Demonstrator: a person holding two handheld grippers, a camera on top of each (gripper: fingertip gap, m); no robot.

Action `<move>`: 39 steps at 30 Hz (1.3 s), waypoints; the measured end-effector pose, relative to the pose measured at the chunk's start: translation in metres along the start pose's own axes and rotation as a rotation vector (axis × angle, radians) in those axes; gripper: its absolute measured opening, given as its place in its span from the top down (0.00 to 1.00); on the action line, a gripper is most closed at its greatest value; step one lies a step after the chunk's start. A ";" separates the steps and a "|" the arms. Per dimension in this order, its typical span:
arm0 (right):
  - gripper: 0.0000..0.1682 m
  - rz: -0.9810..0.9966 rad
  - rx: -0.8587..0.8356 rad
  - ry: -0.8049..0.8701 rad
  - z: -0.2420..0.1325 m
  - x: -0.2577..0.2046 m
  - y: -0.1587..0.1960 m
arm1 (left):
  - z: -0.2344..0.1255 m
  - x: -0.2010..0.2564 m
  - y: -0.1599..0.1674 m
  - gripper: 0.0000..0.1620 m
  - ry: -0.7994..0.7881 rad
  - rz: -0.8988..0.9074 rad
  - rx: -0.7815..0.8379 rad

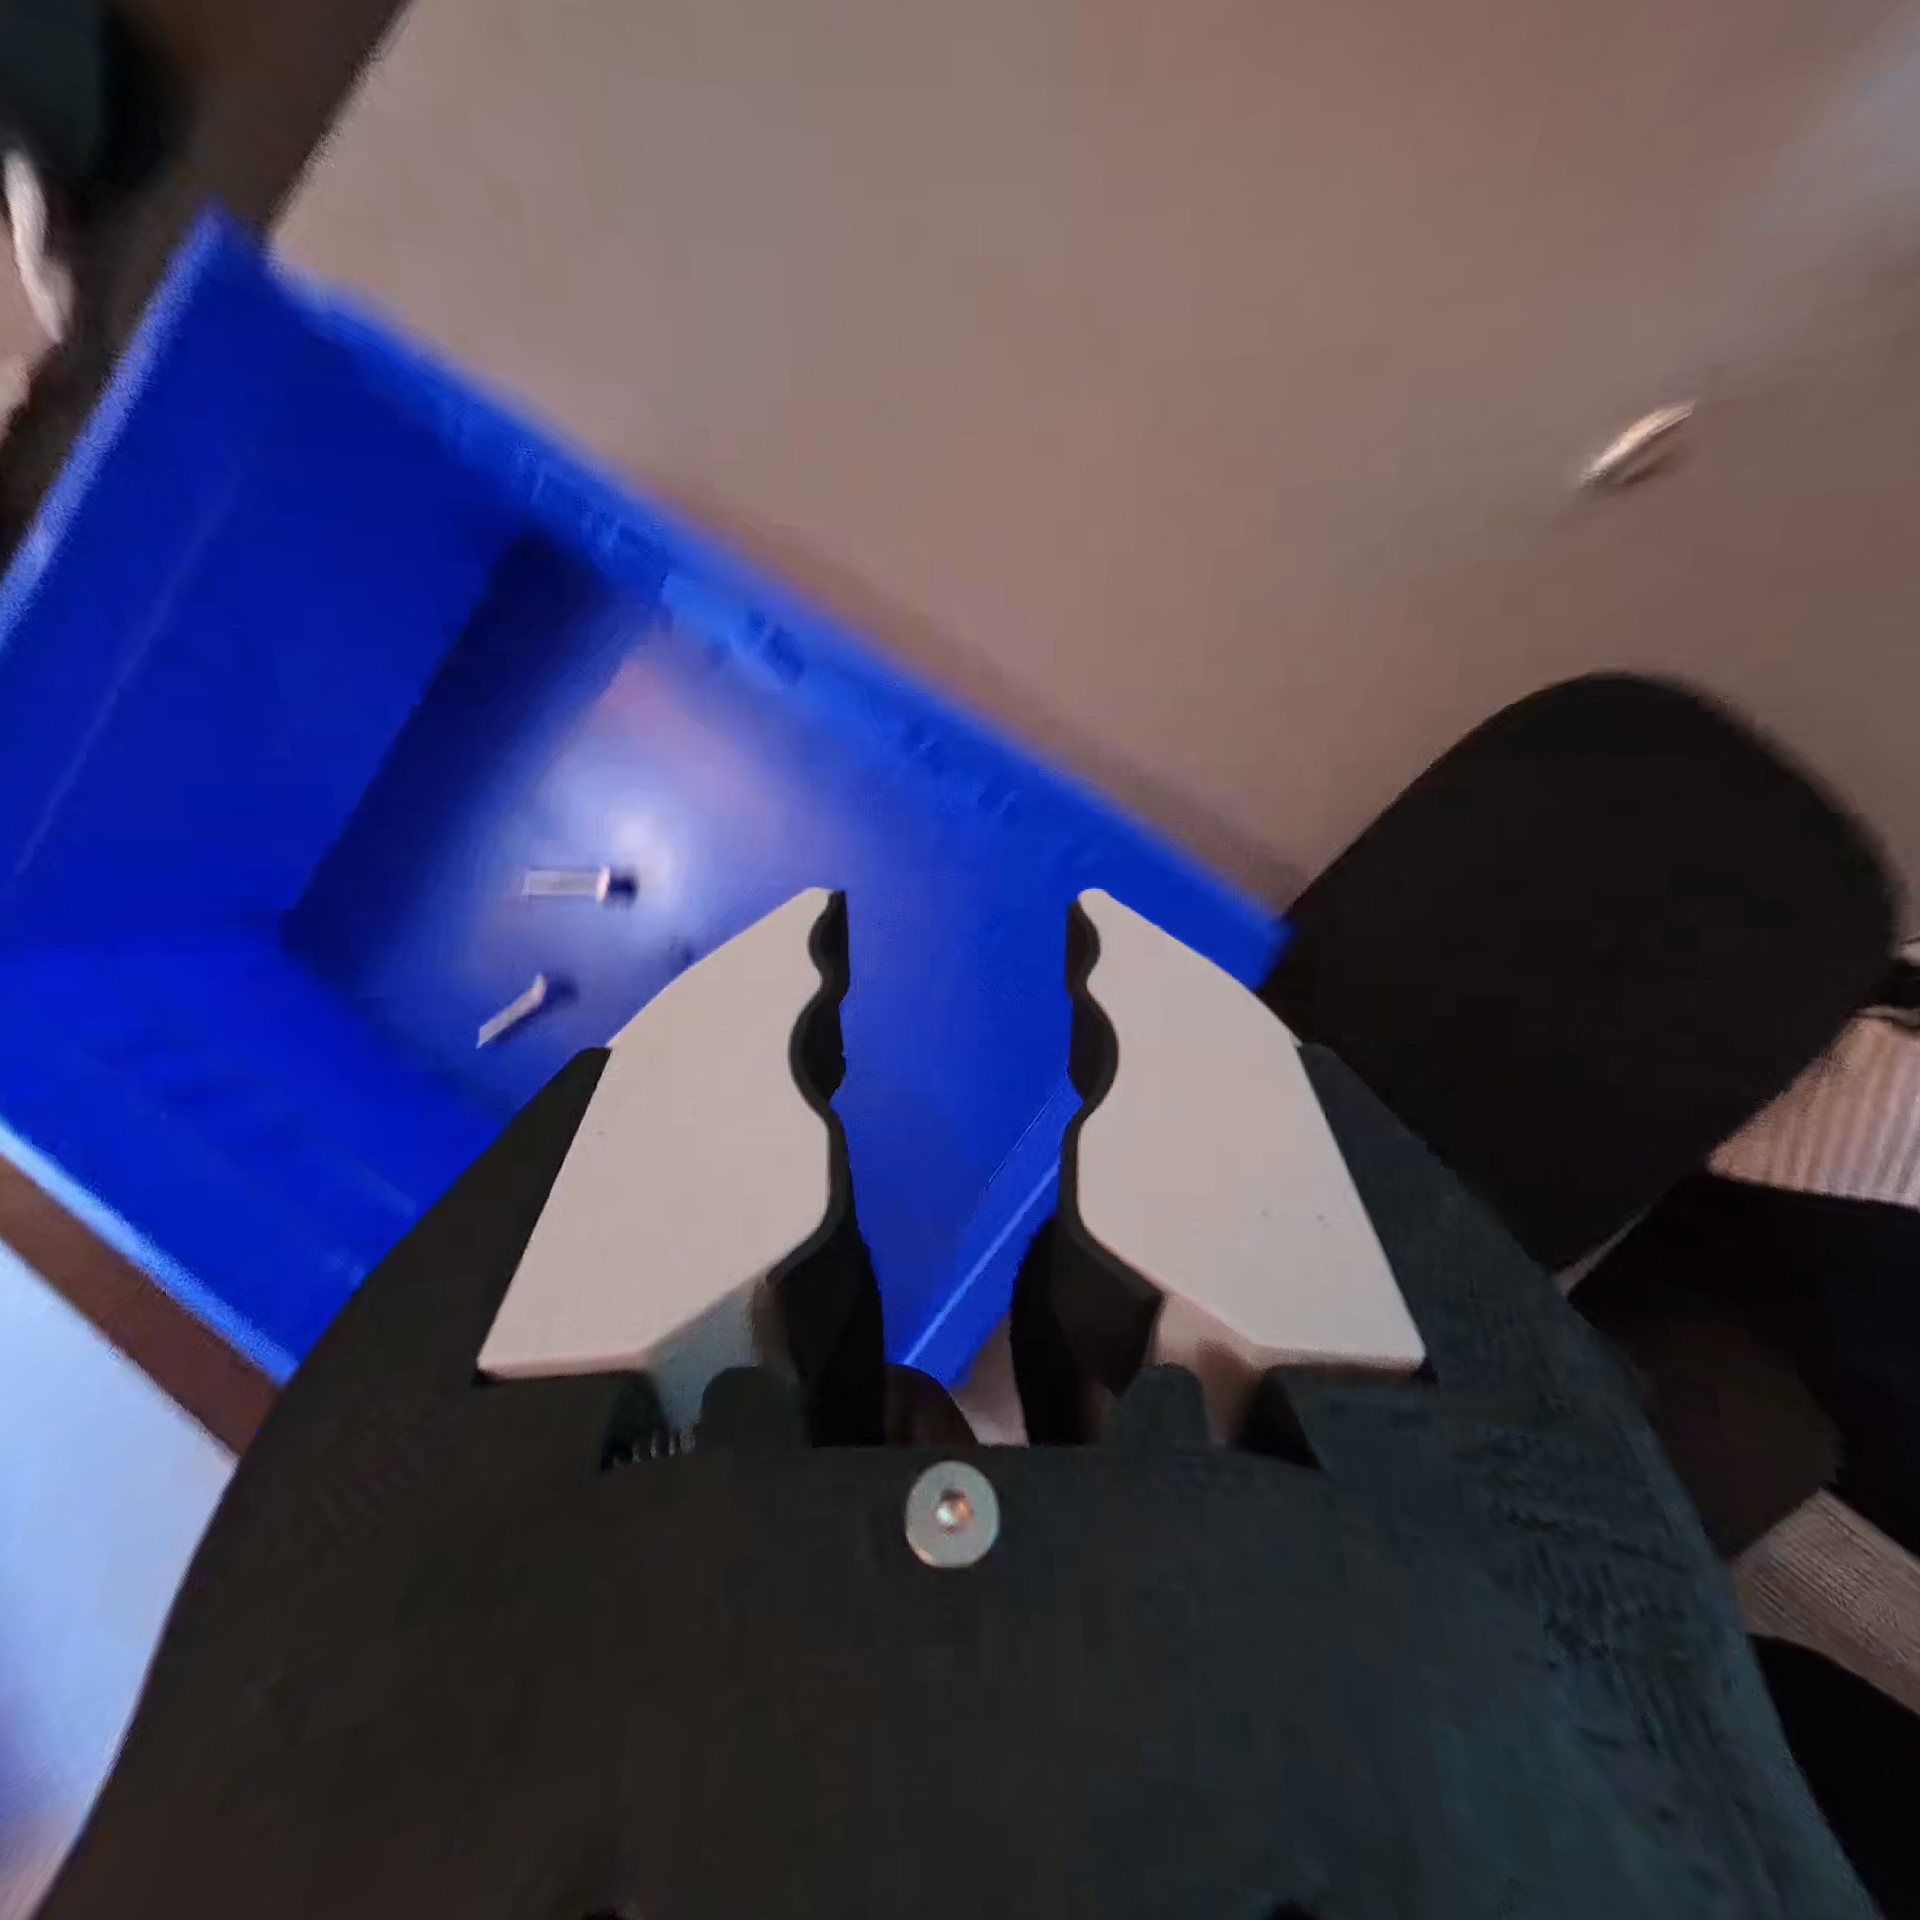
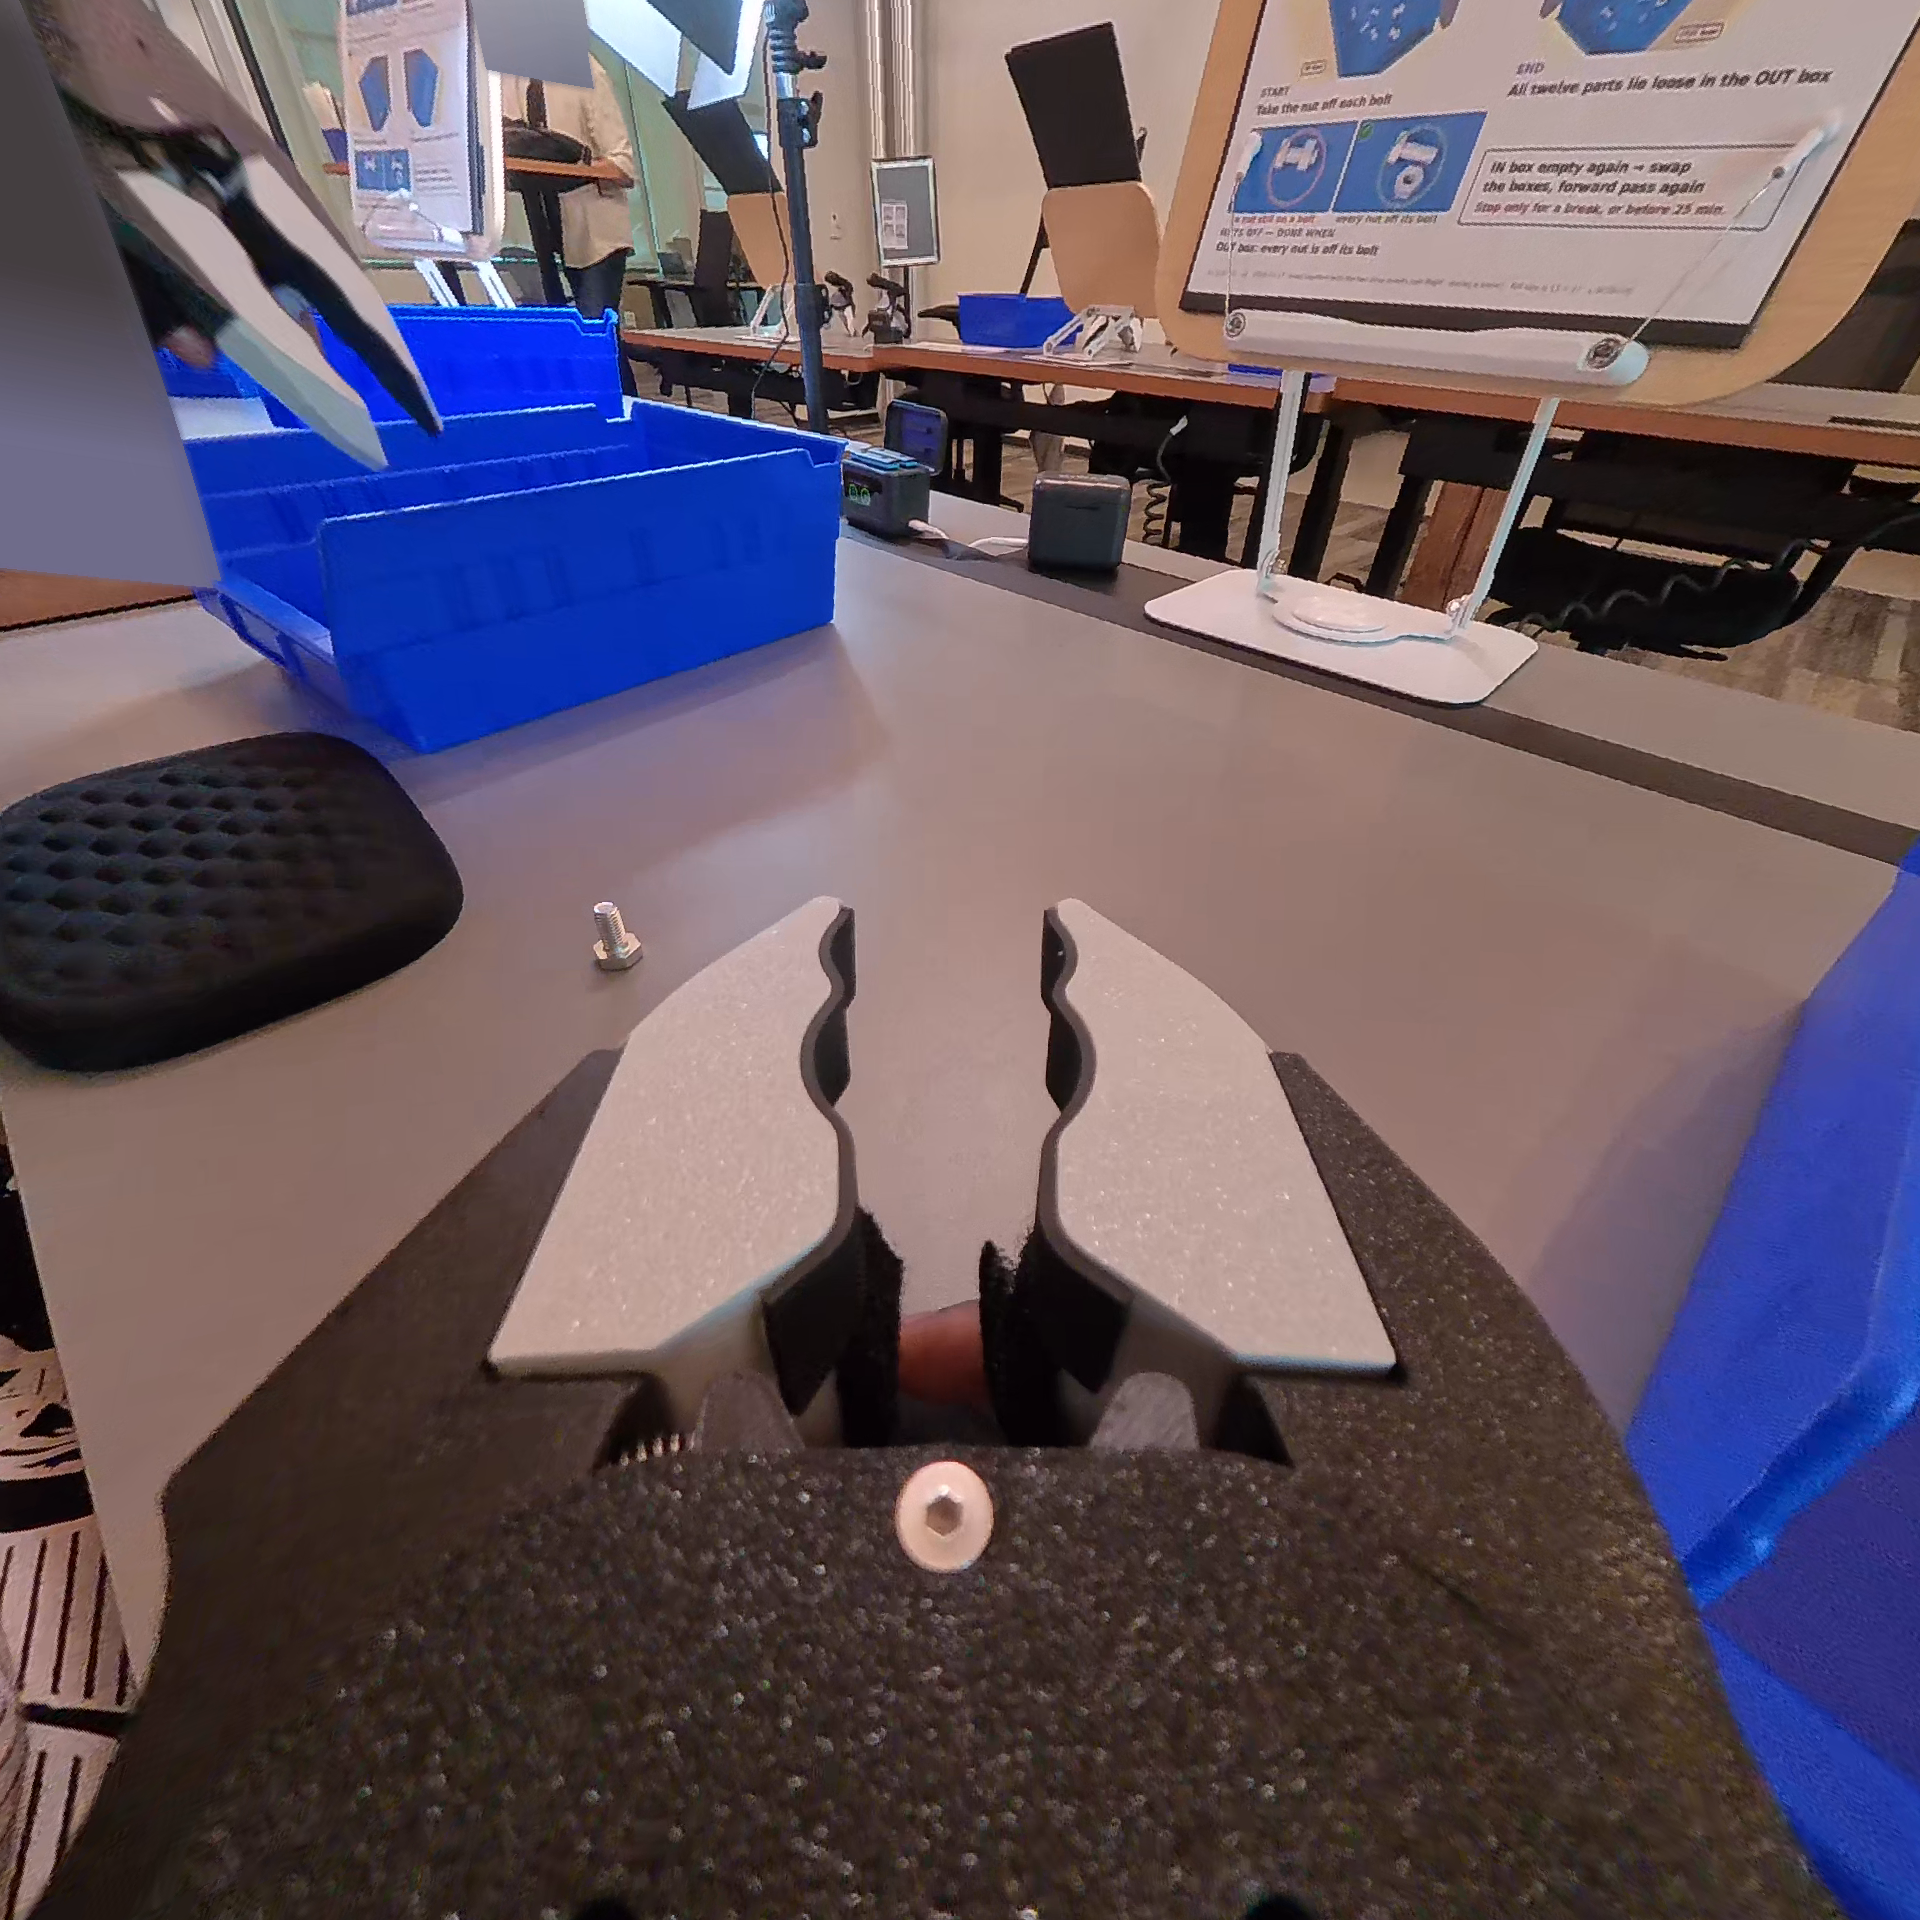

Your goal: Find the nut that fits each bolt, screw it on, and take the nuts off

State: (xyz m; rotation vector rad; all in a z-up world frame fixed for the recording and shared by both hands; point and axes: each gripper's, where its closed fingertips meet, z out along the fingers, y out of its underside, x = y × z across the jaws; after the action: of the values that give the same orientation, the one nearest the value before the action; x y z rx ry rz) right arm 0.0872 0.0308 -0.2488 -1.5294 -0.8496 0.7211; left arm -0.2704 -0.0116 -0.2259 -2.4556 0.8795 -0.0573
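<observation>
Left tongs point(image 1: 956, 914) hover over the blue bin point(image 1: 208, 644), narrowly parted, empty. Two bolts lie flat on its floor, left of centre in a blurred frame: one bolt point(image 1: 569, 885) has its axis horizontal, the other bolt point(image 1: 511, 1010) diagonal; misgrasp likely. Right tongs point(image 2: 948, 925) parted, empty, above the counter point(image 2: 1247, 883); the small bolt point(image 2: 613, 937) stands threads-up, lower left, easily toppled.

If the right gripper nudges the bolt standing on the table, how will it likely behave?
The bolt stands on its head, thread up, so a sideways push would probably tip it. Once down, its round shank would likely let it roll on the smooth table. It looks like solid metal: stiff, small, and perhaps slippery for the open right gripper.
</observation>
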 end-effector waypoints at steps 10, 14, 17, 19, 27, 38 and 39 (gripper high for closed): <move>0.79 0.007 0.006 0.000 -0.001 0.001 -0.001 | 0.057 -0.054 0.100 0.77 0.030 -0.181 -0.404; 0.79 0.009 0.004 0.000 0.000 0.001 0.000 | 0.062 -0.055 0.098 0.81 0.056 -0.173 -0.384; 0.79 0.011 0.002 0.001 0.000 0.001 0.000 | 0.063 -0.056 0.102 0.83 0.064 -0.171 -0.398; 0.79 0.015 -0.001 0.000 0.000 0.002 0.000 | 0.061 -0.058 0.110 0.82 0.053 -0.171 -0.433; 0.80 0.009 -0.001 0.001 0.000 0.001 0.000 | 0.065 -0.056 0.134 0.83 0.064 -0.209 -0.562; 0.80 0.008 0.000 0.002 0.000 0.001 0.000 | 0.060 -0.051 0.123 0.93 0.111 -0.193 -0.504; 0.80 0.009 0.000 0.002 0.000 0.001 0.000 | 0.057 -0.051 0.120 0.93 0.106 -0.192 -0.484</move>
State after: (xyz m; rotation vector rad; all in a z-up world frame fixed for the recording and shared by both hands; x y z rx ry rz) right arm 0.0879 0.0319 -0.2491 -1.5349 -0.8418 0.7261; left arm -0.3677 -0.0323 -0.3274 -3.0097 0.7663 -0.0475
